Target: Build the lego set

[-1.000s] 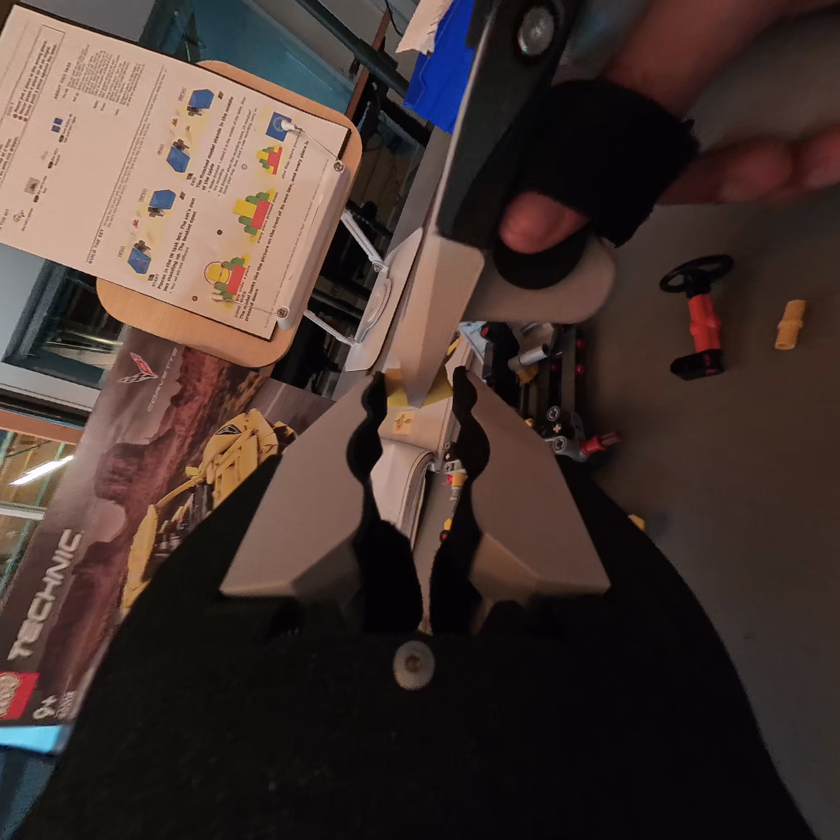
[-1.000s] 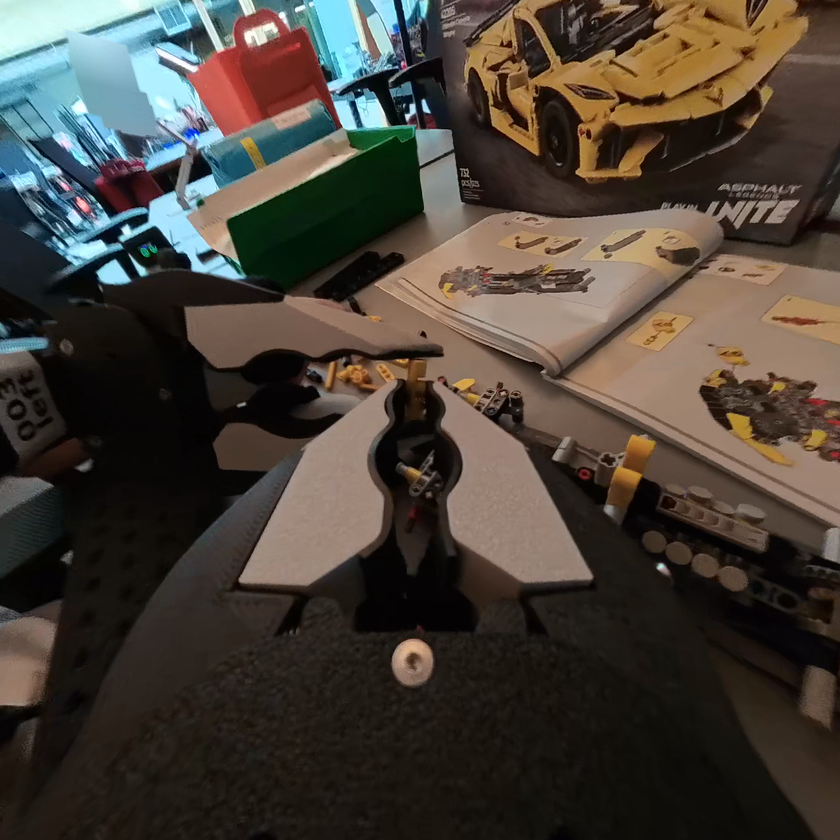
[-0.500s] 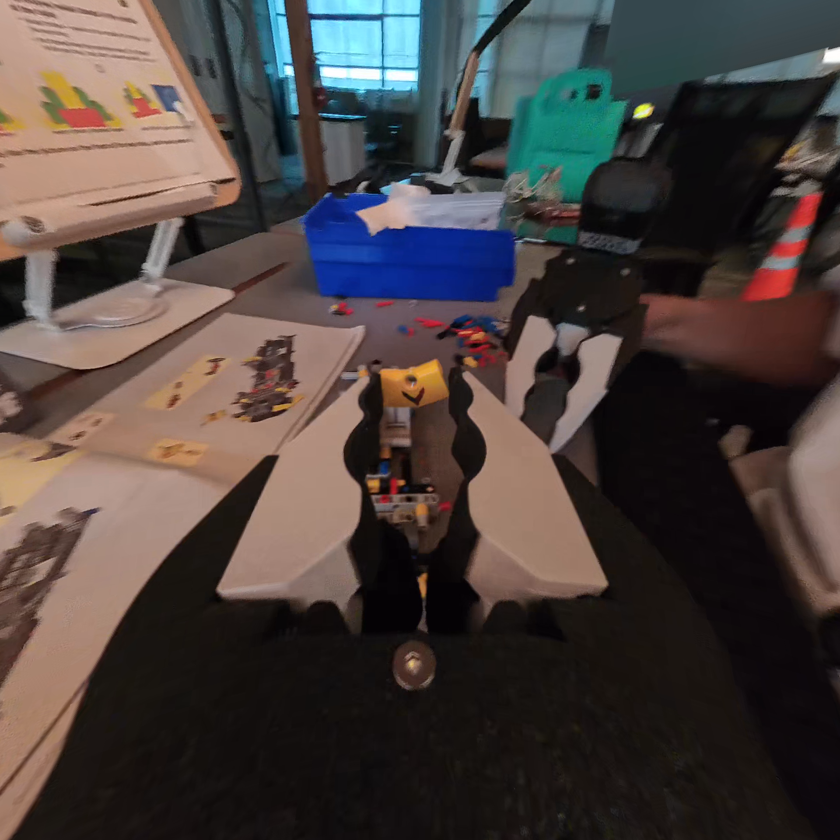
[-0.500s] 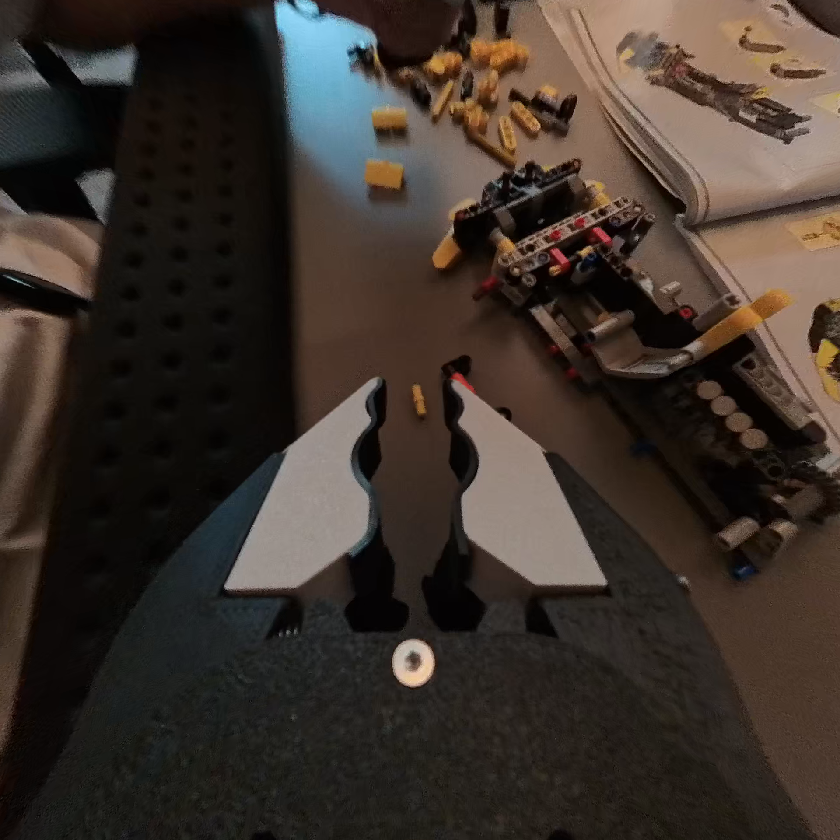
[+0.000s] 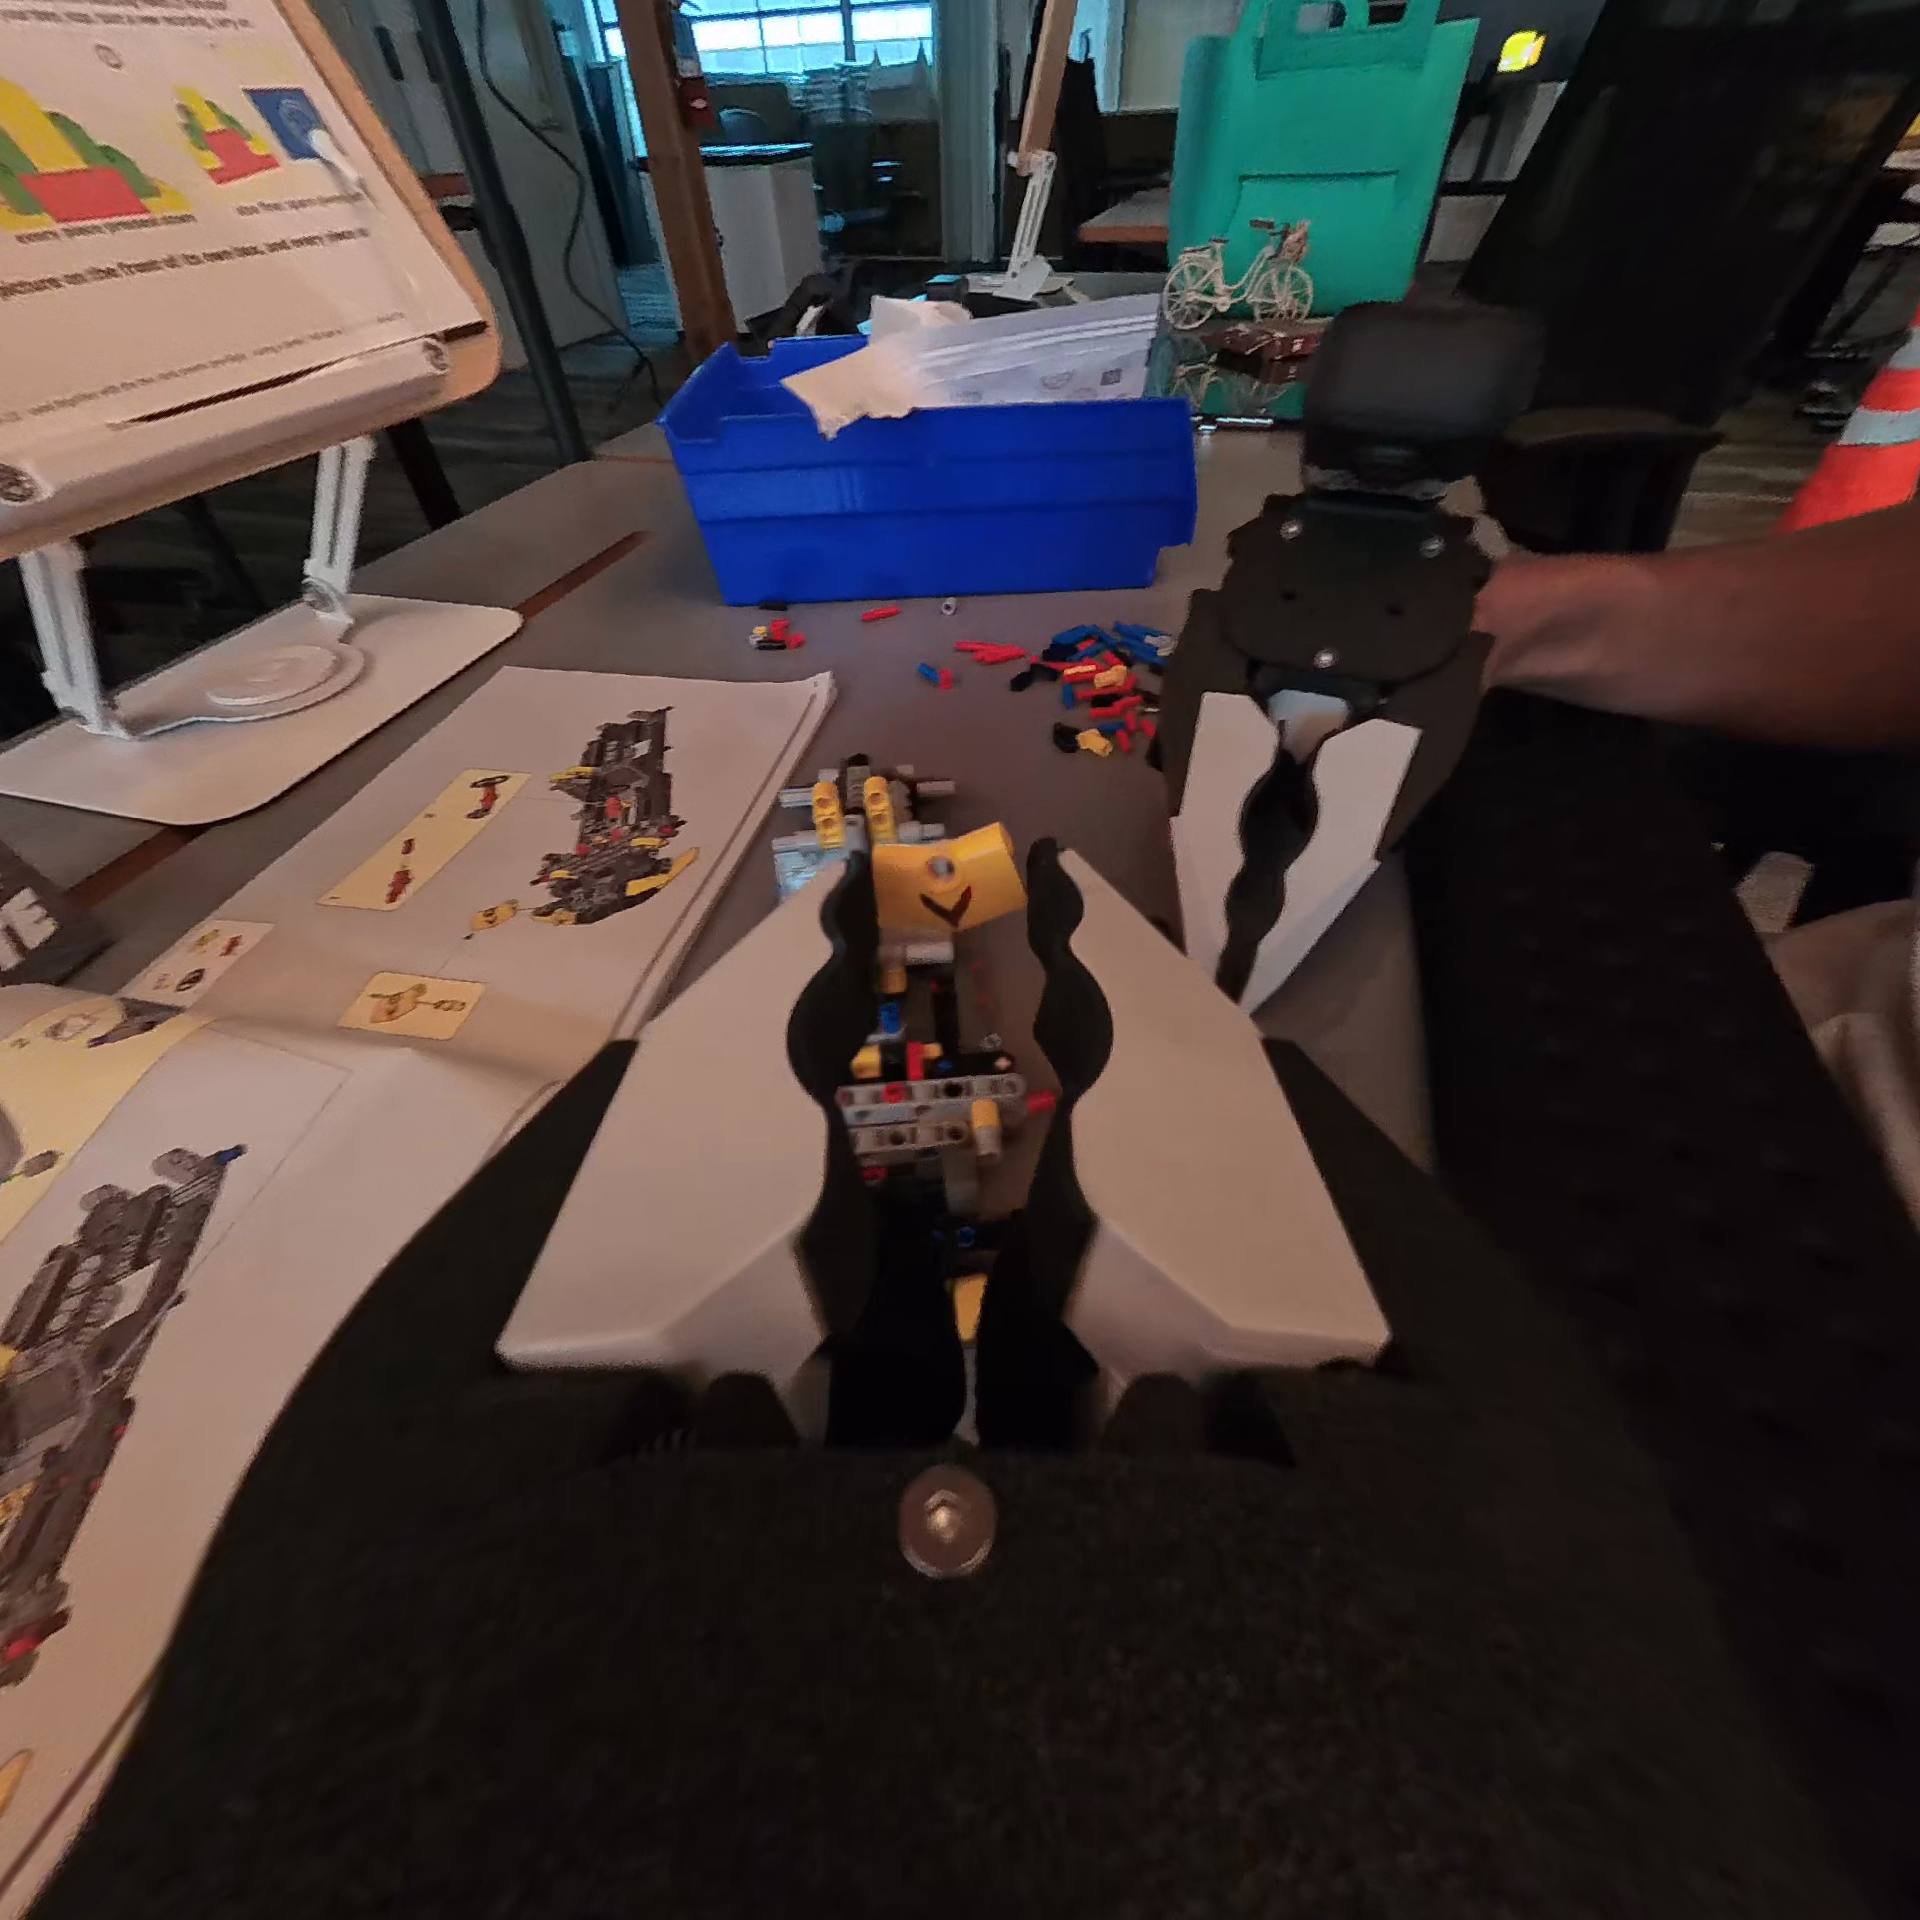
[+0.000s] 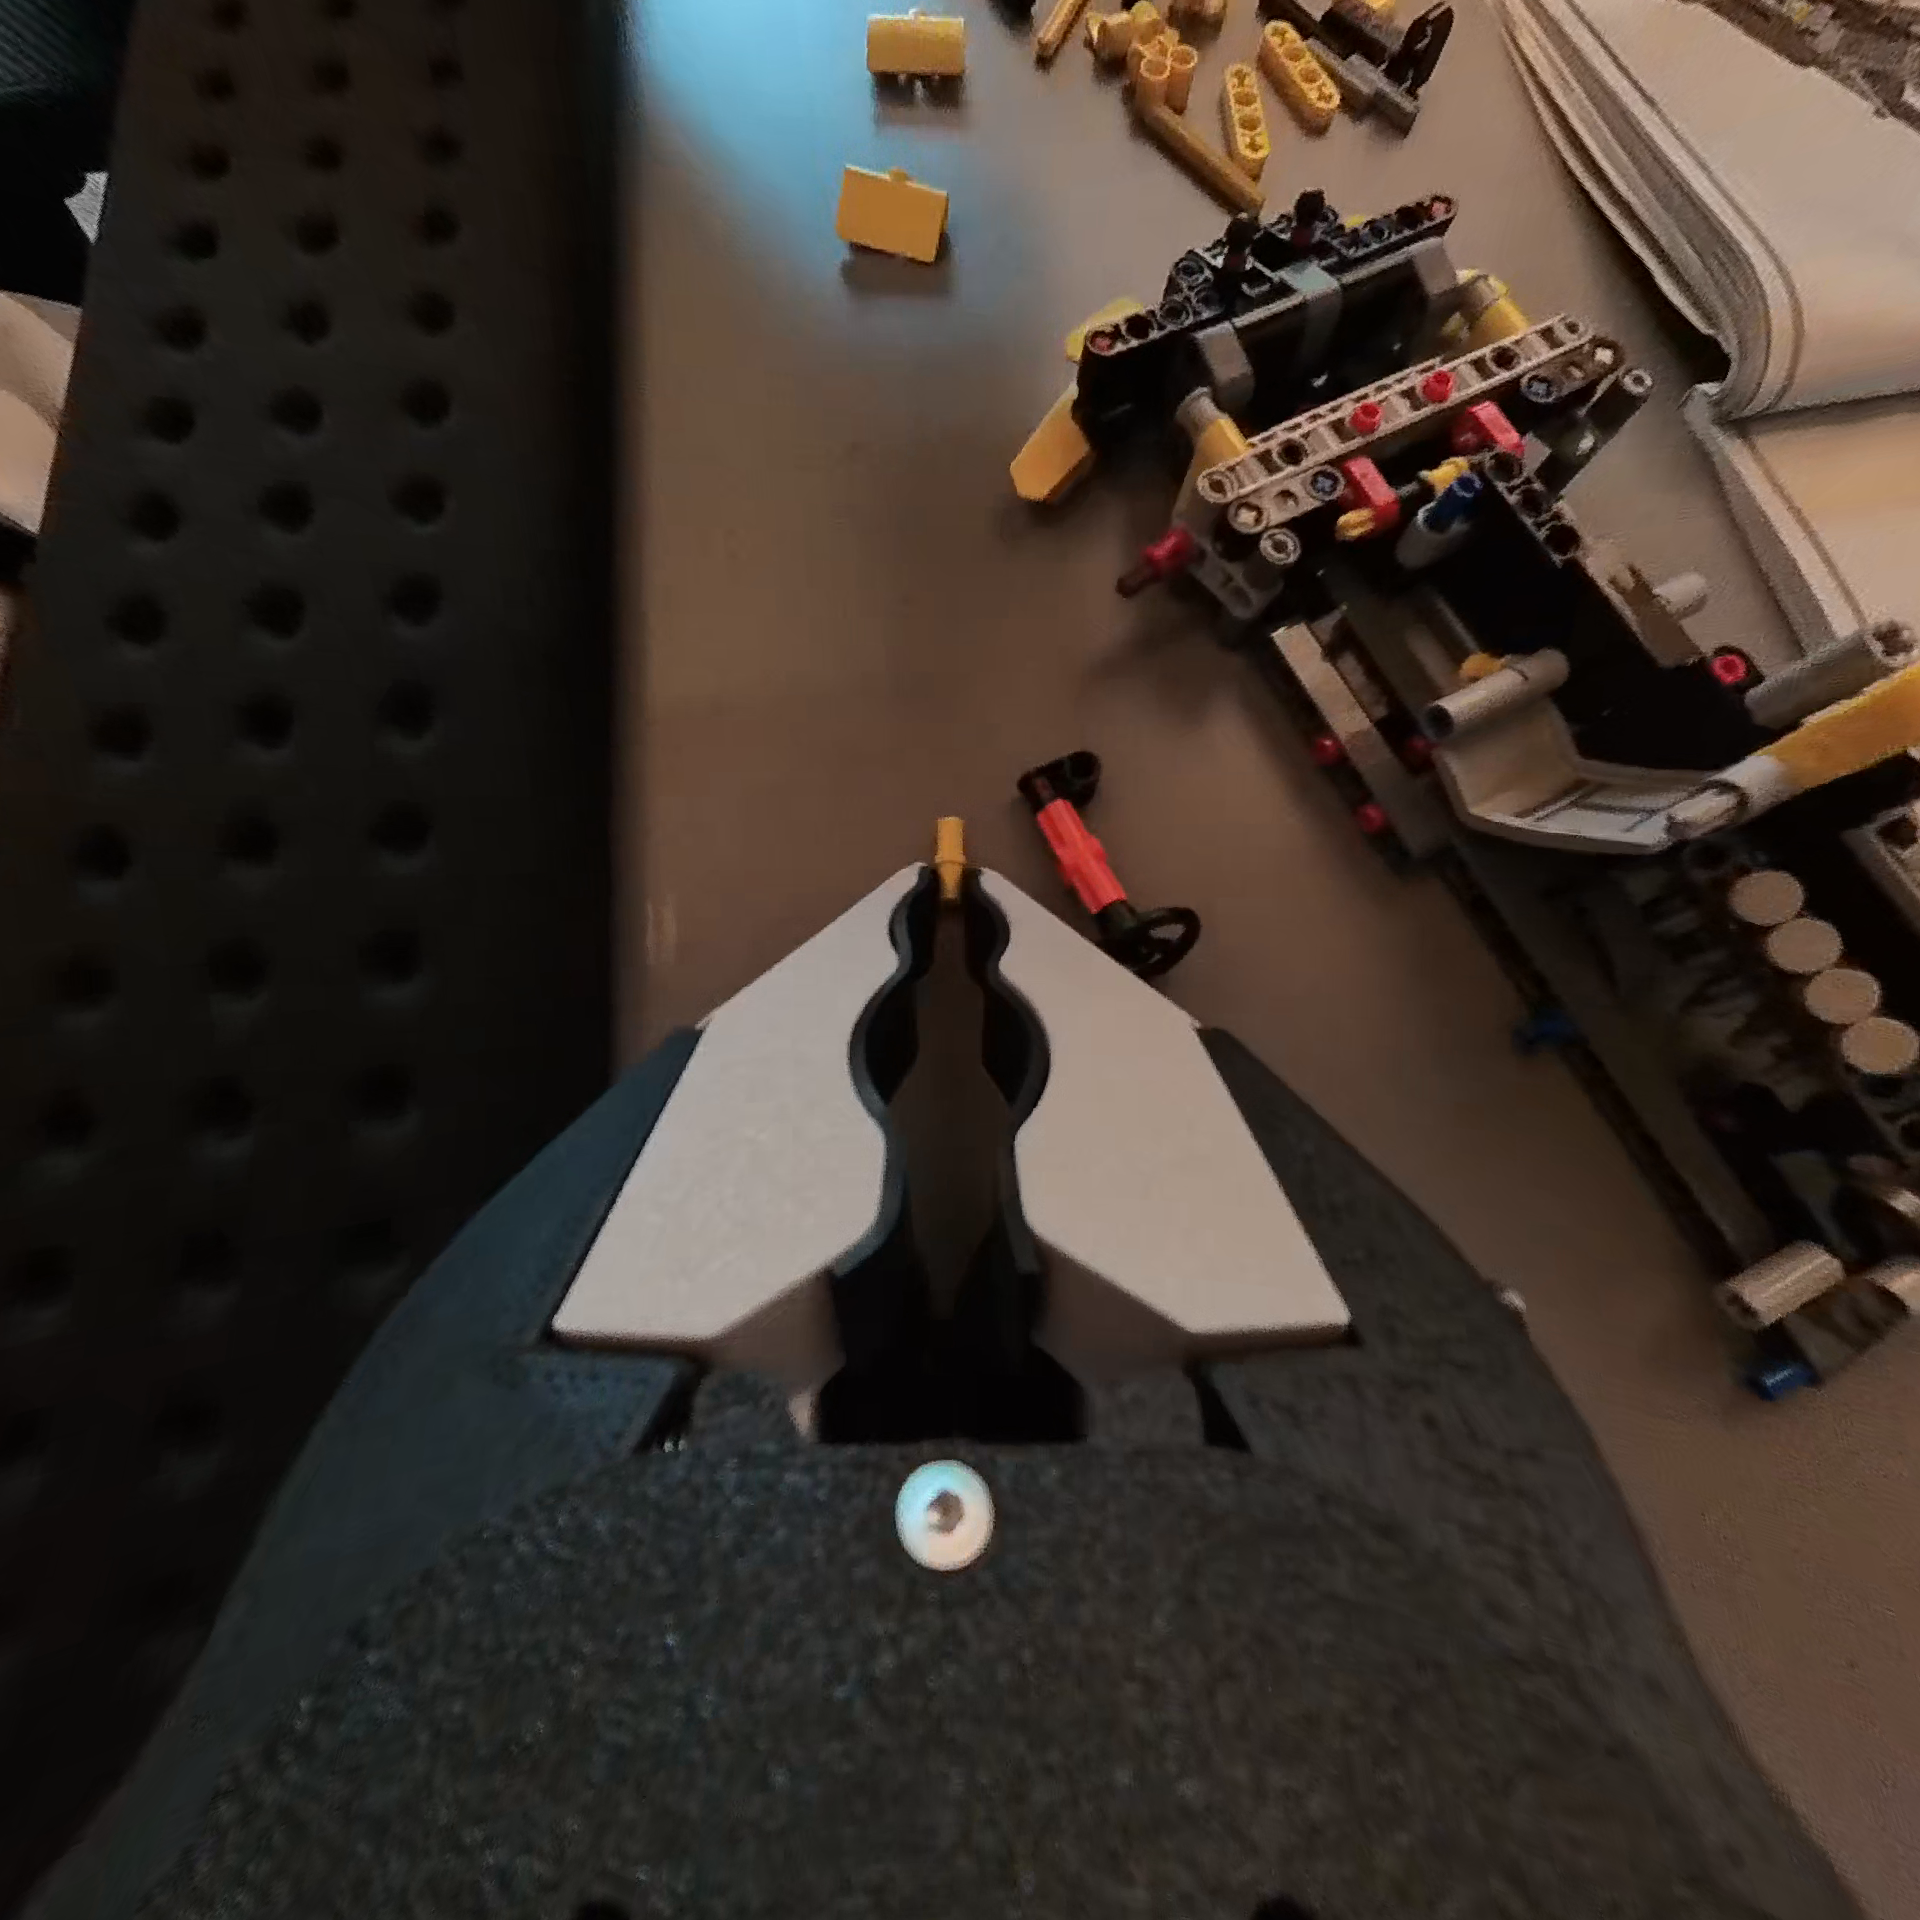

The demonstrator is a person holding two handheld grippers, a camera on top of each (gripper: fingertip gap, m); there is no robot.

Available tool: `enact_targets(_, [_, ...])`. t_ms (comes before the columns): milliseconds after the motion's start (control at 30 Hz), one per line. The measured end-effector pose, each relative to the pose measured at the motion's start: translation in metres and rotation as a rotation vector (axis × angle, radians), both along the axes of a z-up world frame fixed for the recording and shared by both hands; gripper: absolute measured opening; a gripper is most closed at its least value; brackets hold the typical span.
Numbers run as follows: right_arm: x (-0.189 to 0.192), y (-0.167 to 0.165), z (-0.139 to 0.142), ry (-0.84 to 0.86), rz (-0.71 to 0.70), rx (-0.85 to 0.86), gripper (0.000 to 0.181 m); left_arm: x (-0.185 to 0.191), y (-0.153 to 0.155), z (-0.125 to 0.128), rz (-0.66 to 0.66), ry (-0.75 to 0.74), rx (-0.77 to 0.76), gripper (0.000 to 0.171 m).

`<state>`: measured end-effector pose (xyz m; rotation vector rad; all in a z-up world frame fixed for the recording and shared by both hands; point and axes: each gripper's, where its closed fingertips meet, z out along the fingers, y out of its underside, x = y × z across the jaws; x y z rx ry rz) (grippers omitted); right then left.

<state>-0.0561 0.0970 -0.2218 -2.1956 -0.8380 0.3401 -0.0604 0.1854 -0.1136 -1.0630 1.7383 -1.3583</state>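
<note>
The half-built black and grey car chassis [image 5: 925, 1101] lies on the grey table, with a yellow panel [image 5: 940, 883] on top. My left gripper [image 5: 945, 878] is open and hovers over the chassis, looking along it; nothing is held. My right gripper [image 6: 951, 878] points down at the table and is shut on a small yellow pin [image 6: 948, 844] whose end sticks out past the tips. The chassis [image 6: 1455, 540] lies to its right. A red axle with a black steering wheel [image 6: 1091, 862] lies right beside its tips. The right gripper [image 5: 1238, 987] also shows in the left wrist view, right of the chassis.
An open instruction booklet [image 5: 582, 831] lies left of the chassis. A blue bin [image 5: 935, 499] stands behind, with loose red and blue parts [image 5: 1091, 675] before it. Yellow parts [image 6: 904, 213] lie farther off. A black perforated surface [image 6: 260, 623] borders the table. A paper stand [image 5: 208, 260] is far left. My hands' fingertips stand some 15 cm from each other.
My right gripper left the left gripper, dropped to the table and closed on the yellow pin, between its open jaws 0.5 s ago. My left gripper swung level over the chassis.
</note>
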Motion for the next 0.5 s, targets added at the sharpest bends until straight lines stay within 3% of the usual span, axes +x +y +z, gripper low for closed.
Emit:
enact_targets(100, [0.003,-0.001,0.002,-0.034,-0.009,-0.044,0.004,0.004,0.016,-0.004,0.062,0.001,0.035,0.026])
enact_targets(200, [0.014,-0.011,0.021,-0.064,-0.018,-0.129,0.004,0.007,0.032,-0.009,0.125,0.014,0.055,0.026])
enact_targets(333, [0.054,-0.041,0.033,-0.214,-0.115,-0.359,0.004,0.011,0.044,-0.012,0.188,0.010,0.091,0.026])
enact_targets(500, [0.102,-0.092,0.023,-0.446,-0.257,-0.748,0.004,0.012,0.051,-0.010,0.244,-0.001,0.121,0.026])
